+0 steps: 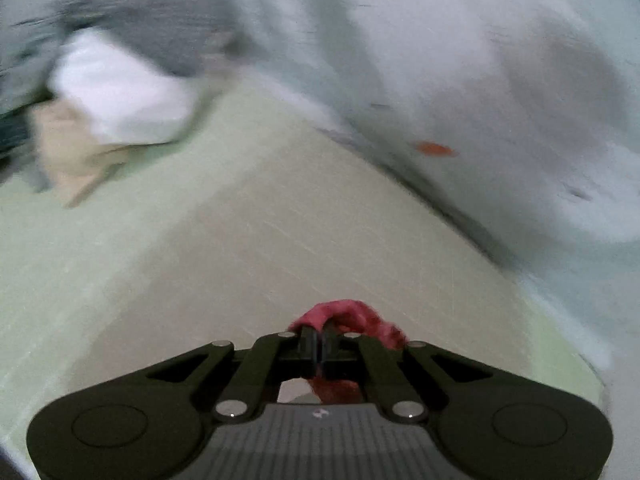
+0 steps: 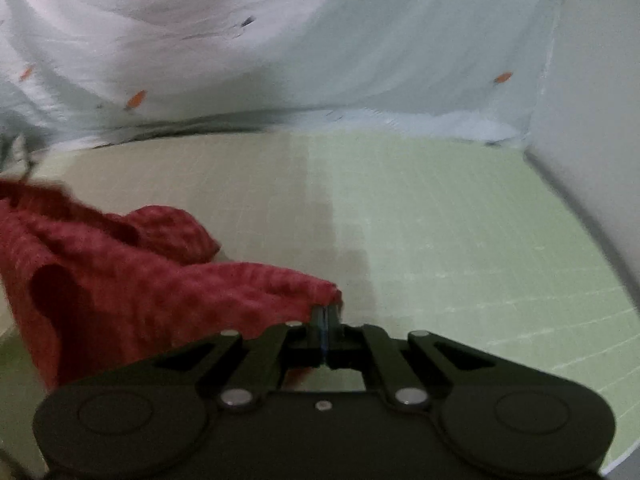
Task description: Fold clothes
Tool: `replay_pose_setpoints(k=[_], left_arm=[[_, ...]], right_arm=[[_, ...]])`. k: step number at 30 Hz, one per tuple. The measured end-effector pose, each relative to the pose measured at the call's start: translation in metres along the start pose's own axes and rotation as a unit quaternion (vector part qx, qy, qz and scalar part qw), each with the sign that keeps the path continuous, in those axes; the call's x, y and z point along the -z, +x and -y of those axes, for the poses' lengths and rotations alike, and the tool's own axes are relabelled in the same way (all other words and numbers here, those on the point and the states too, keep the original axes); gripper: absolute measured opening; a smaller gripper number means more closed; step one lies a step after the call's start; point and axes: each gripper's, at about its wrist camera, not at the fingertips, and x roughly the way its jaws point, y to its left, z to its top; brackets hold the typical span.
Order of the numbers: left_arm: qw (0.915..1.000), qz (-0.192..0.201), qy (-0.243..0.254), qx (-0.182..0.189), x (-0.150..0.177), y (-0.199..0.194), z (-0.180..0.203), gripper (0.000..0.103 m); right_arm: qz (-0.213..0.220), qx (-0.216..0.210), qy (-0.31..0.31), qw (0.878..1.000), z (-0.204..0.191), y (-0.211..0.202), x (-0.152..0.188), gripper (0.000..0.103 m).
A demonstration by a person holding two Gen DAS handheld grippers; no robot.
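Right wrist view: right gripper (image 2: 325,312) fingers pinching red garment (image 2: 120,280) edge, bulk trailing leftward; left gripper (image 1: 319,334) pinching opposite corner.

Black left gripper (image 1: 320,334) and right gripper (image 2: 326,314), silver pivot screws.

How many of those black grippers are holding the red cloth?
2. The left gripper pinches a bunched bit of the red cloth at its tips; the right gripper pinches another edge, with the rest hanging to its left.
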Motion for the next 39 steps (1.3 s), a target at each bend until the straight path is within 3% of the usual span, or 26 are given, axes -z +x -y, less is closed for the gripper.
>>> replay_pose_setpoints(k=[2,3,4,5,7,13,15,19,25,29,30,31,32,33,35,39], left_arm=[[0.9993,-0.014,-0.015,-0.031,0.001,0.004,-0.014,0.019],[0.9987,-0.022,-0.022,-0.039,0.003,0.005,-0.021,0.023],[0.9987,-0.028,-0.025,-0.034,0.006,0.003,-0.028,0.031],[0.9987,-0.034,-0.023,-0.028,0.009,0.002,-0.033,0.038],[0.9986,-0.045,-0.018,-0.021,0.015,0.001,-0.042,0.046],[0.9960,-0.087,-0.008,-0.017,0.024,0.012,-0.061,0.061],[0.9944,-0.105,0.008,-0.011,0.022,0.026,-0.061,0.062],[0.9909,-0.122,0.056,-0.005,0.016,0.051,-0.054,0.068],[0.9849,-0.140,0.101,0.015,0.013,0.078,-0.048,0.071],[0.9793,-0.152,0.131,0.028,0.010,0.097,-0.043,0.071],[0.9778,-0.155,0.138,0.031,0.010,0.101,-0.042,0.071],[0.9778,-0.157,0.134,0.034,0.011,0.105,-0.041,0.070],[0.9778,-0.160,0.131,0.037,0.012,0.109,-0.040,0.063],[0.9777,-0.161,0.130,0.036,0.011,0.111,-0.037,0.053],[0.9775,-0.164,0.129,0.033,0.011,0.115,-0.032,0.014],[0.9746,-0.137,0.167,0.059,0.007,0.098,-0.005,0.007]], right_arm=[[-0.017,0.011,-0.026,0.999,-0.013,0.006,0.007,0.004],[-0.025,0.016,-0.038,0.999,-0.019,0.010,0.010,0.012],[-0.026,0.013,-0.036,0.999,-0.023,0.011,0.010,0.017],[-0.025,0.011,-0.028,0.999,-0.030,0.015,0.007,0.032],[-0.017,-0.005,-0.019,1.000,-0.040,0.018,0.001,0.042],[-0.011,-0.037,-0.036,0.999,-0.092,0.041,-0.025,0.048],[-0.018,-0.048,-0.041,0.998,-0.112,0.053,-0.032,0.057],[-0.035,-0.065,-0.094,0.993,-0.160,0.078,-0.043,0.058],[-0.104,-0.084,-0.102,0.986,-0.192,0.121,-0.048,0.058],[-0.135,-0.075,-0.102,0.983,-0.196,0.135,-0.044,0.057],[-0.135,-0.075,-0.098,0.983,-0.193,0.135,-0.043,0.055],[-0.135,-0.075,-0.093,0.984,-0.190,0.135,-0.042,0.046],[-0.136,-0.075,-0.089,0.984,-0.188,0.135,-0.042,0.027],[-0.132,-0.076,-0.084,0.985,-0.184,0.134,-0.041,0.018],[-0.109,-0.072,-0.073,0.989,-0.176,0.124,-0.044,0.007],[-0.060,-0.059,-0.063,0.994,-0.154,0.092,-0.059,0.007]])
